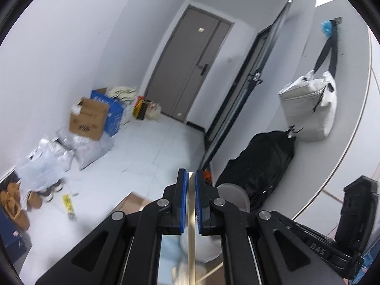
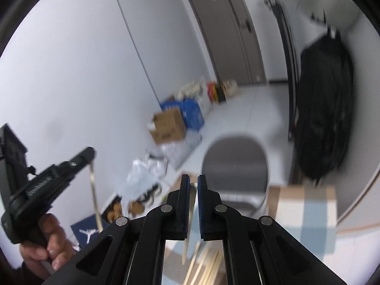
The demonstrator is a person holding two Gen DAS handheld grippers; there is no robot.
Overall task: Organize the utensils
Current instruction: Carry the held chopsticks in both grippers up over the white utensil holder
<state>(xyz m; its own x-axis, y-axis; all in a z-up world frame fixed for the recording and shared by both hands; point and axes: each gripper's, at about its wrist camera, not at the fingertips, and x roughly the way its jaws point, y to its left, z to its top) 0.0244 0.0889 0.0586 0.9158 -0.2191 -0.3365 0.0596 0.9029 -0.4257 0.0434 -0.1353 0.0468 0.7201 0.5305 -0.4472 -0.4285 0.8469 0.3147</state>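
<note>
In the left wrist view my left gripper is shut on a pale wooden chopstick, which runs straight down between the blue pads. My right gripper is shut on another thin chopstick that slants down out of its jaws. Below it, several more chopsticks lie blurred on a blue and brown checked cloth. At the left of the right wrist view a person's hand holds the left gripper raised, its chopstick hanging beneath it. Both grippers are lifted off the table and point out over the room.
A grey chair stands just beyond the table. A black backpack leans by the dark door frame and a white bag hangs on the wall. Cardboard boxes, plastic bags and shoes line the left wall before a grey door.
</note>
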